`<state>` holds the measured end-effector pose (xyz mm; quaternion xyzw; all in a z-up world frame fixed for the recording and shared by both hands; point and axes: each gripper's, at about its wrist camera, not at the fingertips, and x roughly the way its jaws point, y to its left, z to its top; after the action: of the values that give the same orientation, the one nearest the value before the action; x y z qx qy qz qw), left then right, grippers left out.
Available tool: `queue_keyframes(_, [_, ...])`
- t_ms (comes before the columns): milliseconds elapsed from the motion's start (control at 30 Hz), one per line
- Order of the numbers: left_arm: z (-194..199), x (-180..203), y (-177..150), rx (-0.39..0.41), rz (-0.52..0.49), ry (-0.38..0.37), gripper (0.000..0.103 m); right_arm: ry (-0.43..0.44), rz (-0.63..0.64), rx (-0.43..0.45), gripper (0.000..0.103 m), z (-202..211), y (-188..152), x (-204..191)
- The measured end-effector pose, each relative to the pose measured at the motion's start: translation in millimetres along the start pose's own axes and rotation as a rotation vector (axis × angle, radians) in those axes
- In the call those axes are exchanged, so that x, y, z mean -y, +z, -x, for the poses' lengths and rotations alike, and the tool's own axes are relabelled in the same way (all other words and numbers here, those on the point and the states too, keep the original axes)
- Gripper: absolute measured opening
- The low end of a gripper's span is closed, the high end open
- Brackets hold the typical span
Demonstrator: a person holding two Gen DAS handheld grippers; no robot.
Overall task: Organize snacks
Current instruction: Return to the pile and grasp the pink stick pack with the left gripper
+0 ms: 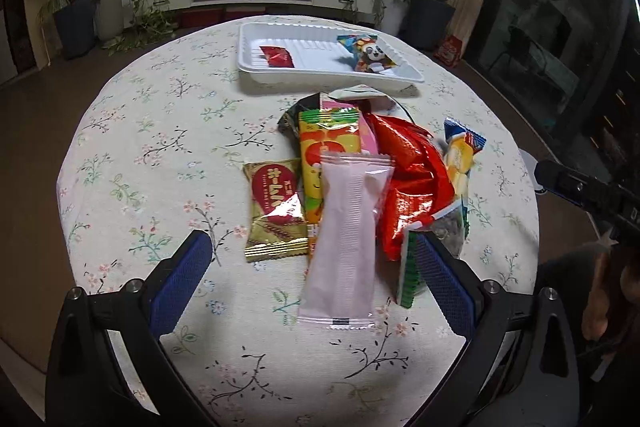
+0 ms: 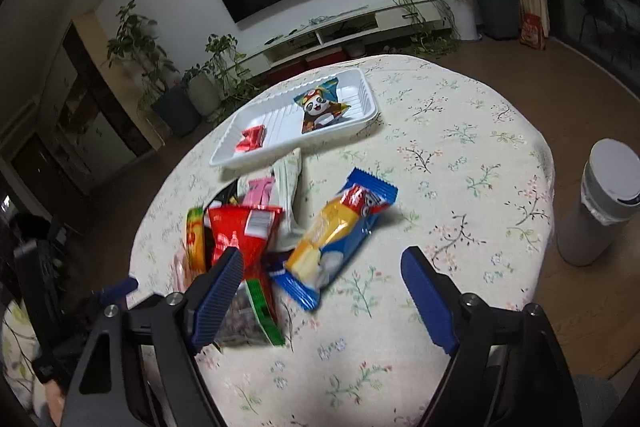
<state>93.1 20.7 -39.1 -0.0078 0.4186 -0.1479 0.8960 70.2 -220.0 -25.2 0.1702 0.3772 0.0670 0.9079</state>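
Nearest in the left wrist view, the left gripper (image 1: 314, 259) hangs low over the flowered tablecloth (image 1: 160, 155), its blue pads spread wide and holding nothing. Between them lies the pale pink packet (image 1: 347, 239), long axis running straight away from the tongs, its near sealed end just inside the fingertips' line. The right pad (image 1: 442, 275) sits against a green-edged packet (image 1: 408, 273) on that side.

The right gripper (image 2: 324, 269) is likewise wide open and empty above the cloth. Its left finger (image 2: 218, 291) overlaps the clear, green-edged packet (image 2: 256, 311), though whether it touches I cannot tell. Just beyond, the blue and yellow packet (image 2: 340, 239) lies on a slant, its long axis pointing up and to the right.

Past the pink packet sits the heap: a gold packet (image 1: 274, 211) to the left, an orange and green packet (image 1: 324, 155), and a crumpled red bag (image 1: 412, 183).

Farthest, near the table's far edge, the white tray (image 1: 320, 67) holds a small red packet (image 1: 276, 55) at its left and a panda packet (image 1: 370, 53) at its right.

Only the right wrist view shows the grey cylinder (image 2: 596, 203) standing on the floor beside the table; only the left view shows the gold packet.
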Motion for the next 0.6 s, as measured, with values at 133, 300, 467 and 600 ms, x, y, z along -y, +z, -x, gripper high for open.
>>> queue_keyframes(133, [-6,2,5,-0.009,-0.008,0.004,0.102,-0.008,0.024,0.008,0.083,9,-11,-1])
queue_keyframes(300, [-14,2,10,-0.019,-0.015,0.018,0.101,0.005,0.03,-0.007,0.083,10,-16,-3])
queue_keyframes(467, [-20,3,15,-0.026,-0.025,0.01,0.085,0.017,0.045,-0.023,0.083,10,-24,-7])
queue_keyframes(600, [-31,4,18,-0.062,-0.038,0.014,0.071,0.018,0.051,-0.042,0.083,6,-31,-9])
